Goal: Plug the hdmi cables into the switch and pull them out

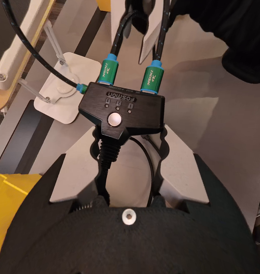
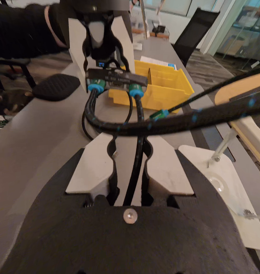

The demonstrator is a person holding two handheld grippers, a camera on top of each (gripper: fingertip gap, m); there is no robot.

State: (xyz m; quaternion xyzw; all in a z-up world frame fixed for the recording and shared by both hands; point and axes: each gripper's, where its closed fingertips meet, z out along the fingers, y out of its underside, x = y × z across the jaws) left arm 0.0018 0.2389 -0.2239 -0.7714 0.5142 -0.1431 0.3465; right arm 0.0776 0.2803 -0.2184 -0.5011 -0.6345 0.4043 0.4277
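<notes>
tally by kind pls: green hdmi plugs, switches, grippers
Green HDMI plugs: 3, two seated in the switch, one not seated
Switch: 1
Grippers: 2, the left gripper with jaws on the switch, the right gripper with jaws open around a cable
Total: 6

A yellow plastic bin [image 2: 160, 92] with a cardboard divider sits on the grey table [image 2: 37, 133]. A white flat base plate [image 2: 237, 200] lies nearby; a black mesh chair [image 2: 193, 34] stands beyond.
</notes>
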